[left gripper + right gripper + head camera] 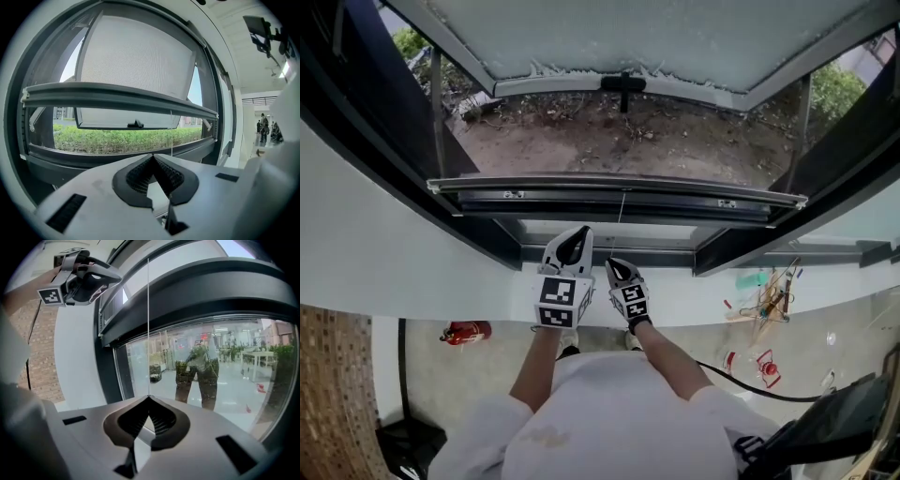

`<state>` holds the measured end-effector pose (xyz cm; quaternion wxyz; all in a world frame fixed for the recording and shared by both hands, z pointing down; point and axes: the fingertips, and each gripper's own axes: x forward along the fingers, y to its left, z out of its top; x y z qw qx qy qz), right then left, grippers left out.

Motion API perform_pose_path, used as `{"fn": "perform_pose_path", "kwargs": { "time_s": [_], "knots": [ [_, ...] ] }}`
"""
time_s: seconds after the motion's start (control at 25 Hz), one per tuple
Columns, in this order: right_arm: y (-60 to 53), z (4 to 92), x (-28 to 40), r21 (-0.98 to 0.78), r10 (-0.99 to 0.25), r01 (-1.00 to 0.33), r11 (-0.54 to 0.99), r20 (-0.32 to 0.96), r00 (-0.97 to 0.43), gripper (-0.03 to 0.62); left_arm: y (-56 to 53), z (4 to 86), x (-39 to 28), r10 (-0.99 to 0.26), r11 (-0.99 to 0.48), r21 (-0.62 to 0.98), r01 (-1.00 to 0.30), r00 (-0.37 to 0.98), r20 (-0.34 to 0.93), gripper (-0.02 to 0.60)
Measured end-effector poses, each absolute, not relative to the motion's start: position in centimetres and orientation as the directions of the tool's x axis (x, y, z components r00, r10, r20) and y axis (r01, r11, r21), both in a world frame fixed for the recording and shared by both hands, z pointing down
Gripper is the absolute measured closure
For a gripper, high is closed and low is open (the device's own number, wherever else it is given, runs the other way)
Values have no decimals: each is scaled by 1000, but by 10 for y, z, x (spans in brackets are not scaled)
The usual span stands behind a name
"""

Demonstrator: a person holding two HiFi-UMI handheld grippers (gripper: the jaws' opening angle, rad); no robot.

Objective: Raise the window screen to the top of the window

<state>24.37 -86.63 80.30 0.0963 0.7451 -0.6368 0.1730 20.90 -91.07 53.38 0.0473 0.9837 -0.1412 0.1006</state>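
Rail [581, 187]: grey metal window-screen bar.
Cord [620, 225]: thin white string hanging from rail.
Right gripper [613, 266]: below rail, clamped on cord.
Left gripper [579, 234]: below rail, clenched empty.

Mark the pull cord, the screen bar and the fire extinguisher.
pull cord [148, 324], right gripper view, middle of the string.
screen bar [562, 190], head view, left of the rail's middle.
fire extinguisher [469, 332], head view, red body.

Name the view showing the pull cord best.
Right gripper view: the pull cord rises sharp and long from the shut right gripper. Head view shows a faint short line; left gripper view, a thin hairline.
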Motion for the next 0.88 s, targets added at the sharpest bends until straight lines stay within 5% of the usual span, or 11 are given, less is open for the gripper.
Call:
{"fn": "perform_pose_path", "kwargs": {
  "time_s": [0.88],
  "knots": [
    [-907, 700, 260, -47, -977, -983, -180, 126, 172, 591, -905, 545, 224, -216, -969, 69, -237, 949, 228, 578]
  ]
}}
